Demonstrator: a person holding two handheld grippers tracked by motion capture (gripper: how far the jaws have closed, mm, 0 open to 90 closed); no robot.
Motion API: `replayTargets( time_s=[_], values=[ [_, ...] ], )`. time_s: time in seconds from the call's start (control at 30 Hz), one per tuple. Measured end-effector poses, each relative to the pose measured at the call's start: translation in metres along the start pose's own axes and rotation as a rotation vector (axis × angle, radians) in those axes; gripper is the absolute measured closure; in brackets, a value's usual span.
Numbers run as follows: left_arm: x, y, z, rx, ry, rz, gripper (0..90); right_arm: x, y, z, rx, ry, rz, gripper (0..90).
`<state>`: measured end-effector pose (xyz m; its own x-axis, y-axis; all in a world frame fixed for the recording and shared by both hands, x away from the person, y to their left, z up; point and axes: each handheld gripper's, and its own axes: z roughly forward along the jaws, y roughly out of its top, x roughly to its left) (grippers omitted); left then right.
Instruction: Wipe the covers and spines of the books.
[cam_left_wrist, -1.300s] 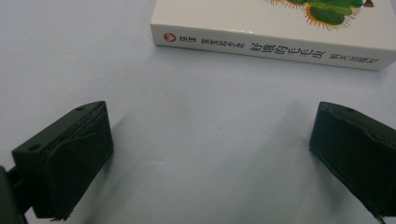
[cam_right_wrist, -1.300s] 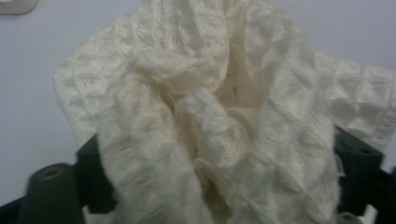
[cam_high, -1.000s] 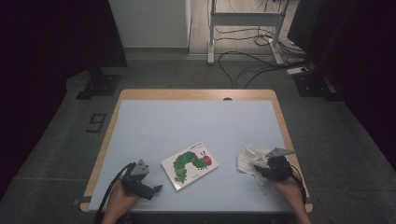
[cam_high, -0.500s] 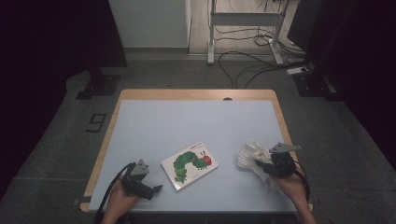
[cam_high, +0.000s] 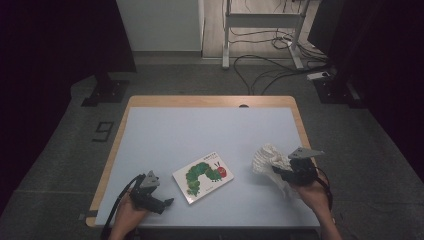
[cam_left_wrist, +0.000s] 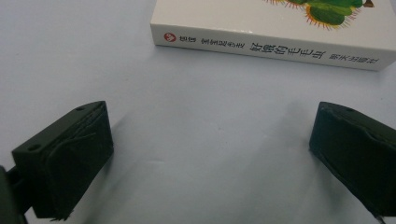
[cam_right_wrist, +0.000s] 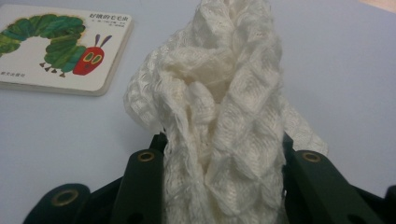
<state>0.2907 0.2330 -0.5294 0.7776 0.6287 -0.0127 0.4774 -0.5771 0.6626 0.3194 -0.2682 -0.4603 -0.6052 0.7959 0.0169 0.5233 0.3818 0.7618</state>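
Board book (cam_high: 203, 177) lies flat on the pale table (cam_high: 200, 135), cover showing a green caterpillar with red head; Chinese characters are printed on the spine (cam_left_wrist: 275, 48), beside a red round logo. Right gripper (cam_high: 280, 171) is clamped on a white knitted cloth (cam_right_wrist: 219, 107); the fabric is bunched between the jaws and held off the table, right of the book. Left gripper (cam_high: 167, 203) rests low near the table's near edge, jaws wide apart with nothing between them, pointed at the book's spine.
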Motion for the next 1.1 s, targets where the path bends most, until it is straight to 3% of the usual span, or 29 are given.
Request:
replayTargets(
  time_s=[0.43, 1.1],
  values=[
    [0.0, 0.0, 0.0, 0.0, 0.0, 0.0, 0.0, 0.013, 0.019, 0.006, -0.011, 0.036, -0.042, 60.9],
    [0.0, 0.0, 0.0, 0.001, -0.001, 0.001, 0.0, 0.047, 0.047, 0.038, -0.016, 0.127, -0.129, 60.3]
  ],
)
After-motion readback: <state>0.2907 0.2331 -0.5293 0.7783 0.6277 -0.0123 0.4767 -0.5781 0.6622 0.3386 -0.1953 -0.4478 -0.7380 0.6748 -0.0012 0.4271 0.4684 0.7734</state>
